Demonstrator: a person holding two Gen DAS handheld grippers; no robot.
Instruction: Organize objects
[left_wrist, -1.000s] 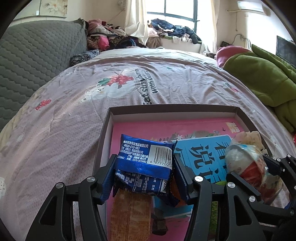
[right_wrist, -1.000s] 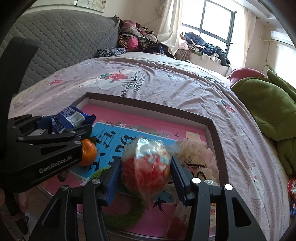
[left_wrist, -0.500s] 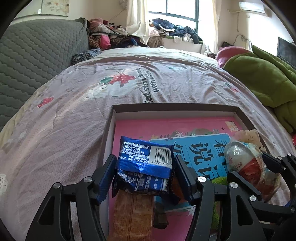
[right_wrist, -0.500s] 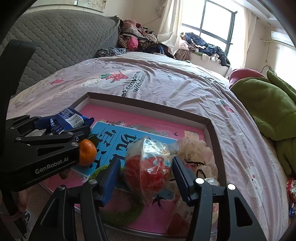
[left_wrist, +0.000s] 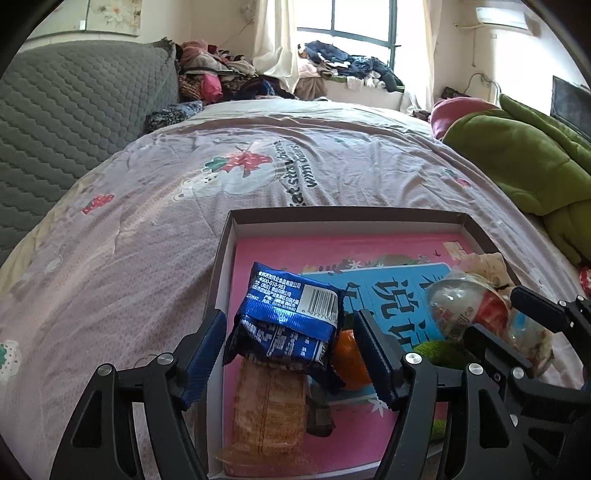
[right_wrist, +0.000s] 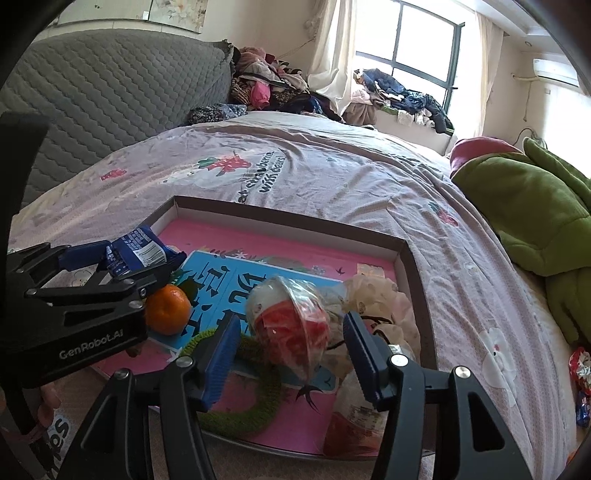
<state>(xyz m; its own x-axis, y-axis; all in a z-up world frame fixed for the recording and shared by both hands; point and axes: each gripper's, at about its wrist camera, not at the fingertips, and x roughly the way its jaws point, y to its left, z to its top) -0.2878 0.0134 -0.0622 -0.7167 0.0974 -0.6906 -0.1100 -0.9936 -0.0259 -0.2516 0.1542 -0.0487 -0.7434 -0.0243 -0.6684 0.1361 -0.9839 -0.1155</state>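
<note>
A shallow box (left_wrist: 343, 216) with a pink floor lies on the bed. My left gripper (left_wrist: 290, 354) is open, its jaws spread wide of a blue snack packet (left_wrist: 288, 321) that rests in the box on an orange (left_wrist: 349, 360) and a brown wafer pack (left_wrist: 269, 402). My right gripper (right_wrist: 291, 350) is open around a red and white plastic-wrapped ball (right_wrist: 288, 321) that sits in the box (right_wrist: 288, 216), clear of both pads. The blue packet (right_wrist: 142, 251) and the orange (right_wrist: 168, 310) also show in the right wrist view.
In the box lie a blue book (right_wrist: 229, 284), a green ring (right_wrist: 240, 391) and a cream cloth item (right_wrist: 380, 299). A green blanket (right_wrist: 532, 206) lies at the right. A grey quilted headboard (left_wrist: 74, 122) stands at the left. Clothes (left_wrist: 354, 70) are piled by the window.
Both grippers have opened and let go: the blue packet and the wrapped ball now rest in the box. Both grippers have drawn back slightly.
</note>
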